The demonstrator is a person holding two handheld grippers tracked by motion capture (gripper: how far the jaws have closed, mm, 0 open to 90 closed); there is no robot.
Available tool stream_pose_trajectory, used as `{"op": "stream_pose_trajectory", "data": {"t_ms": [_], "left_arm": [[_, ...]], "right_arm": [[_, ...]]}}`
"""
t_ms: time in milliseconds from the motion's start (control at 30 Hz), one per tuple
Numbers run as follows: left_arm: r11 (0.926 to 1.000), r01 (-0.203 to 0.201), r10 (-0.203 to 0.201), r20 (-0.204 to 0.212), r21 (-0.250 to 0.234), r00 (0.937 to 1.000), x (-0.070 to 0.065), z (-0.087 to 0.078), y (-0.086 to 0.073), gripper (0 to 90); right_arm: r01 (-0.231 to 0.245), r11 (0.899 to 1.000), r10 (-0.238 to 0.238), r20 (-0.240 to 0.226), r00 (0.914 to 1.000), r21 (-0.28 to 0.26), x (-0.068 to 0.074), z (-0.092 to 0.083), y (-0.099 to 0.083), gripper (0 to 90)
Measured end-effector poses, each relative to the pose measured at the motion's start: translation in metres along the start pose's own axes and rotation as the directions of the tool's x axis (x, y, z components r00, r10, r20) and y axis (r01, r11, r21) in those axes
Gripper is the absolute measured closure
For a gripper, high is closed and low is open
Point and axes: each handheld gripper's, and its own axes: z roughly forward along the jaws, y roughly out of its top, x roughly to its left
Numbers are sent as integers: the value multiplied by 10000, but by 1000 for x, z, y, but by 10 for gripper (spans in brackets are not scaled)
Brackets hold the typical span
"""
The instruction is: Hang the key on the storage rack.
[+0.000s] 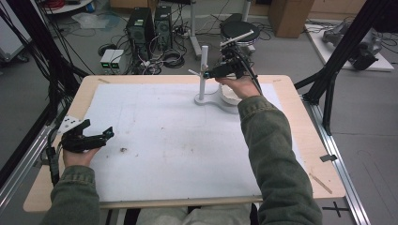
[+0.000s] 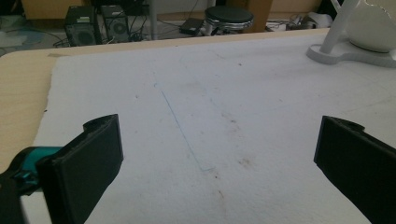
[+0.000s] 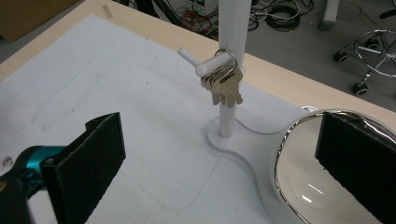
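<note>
- The bunch of brass-coloured keys on a steel ring [image 3: 223,84] hangs from a short white peg on the tall white post of a stand [image 3: 232,28]. The stand's flat white base sits at the far right of the white mat [image 1: 164,140] that covers the wooden table [image 1: 300,117].
- The right gripper [image 1: 212,72] is held up at peg height, just beside the post, with its jaws spread wide and nothing between them.
- In the right gripper view the keys lie straight ahead of the jaws and a little above them. Their long axis hangs straight down along the post, and the ring is looped over the peg.
- A shiny, chrome-rimmed white bowl [image 3: 299,186] sits on the same base, under that gripper's right-hand jaw.
- The left gripper [image 1: 94,137] rests low at the mat's near left edge, also wide open and empty, well apart from the stand.
- My judgement: the right hand is far the nearer to the keys, so any grasp would fall to it.
</note>
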Motion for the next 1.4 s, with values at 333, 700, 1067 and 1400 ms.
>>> {"op": "stream_pose_trajectory", "data": {"t_ms": [333,700,1067,1400], "left_arm": [[10000,-24,24,12,11,10000,0,-1,0,17],[10000,4,-4,51,-34,10000,0,-1,1,17],[10000,7,-7,54,-23,10000,-1,-2,1,18],[10000,7,-7,59,-12,10000,-1,-2,1,18]], "right_arm": [[21,9995,-16,148,9999,-325,-1,-13,-16,6],[-99,9973,111,155,9998,-724,-4,-27,-35,6],[-188,9927,209,161,9997,-1195,-10,-45,-64,6],[-132,9888,215,541,9983,-1489,-16,-54,-92,6]]}}
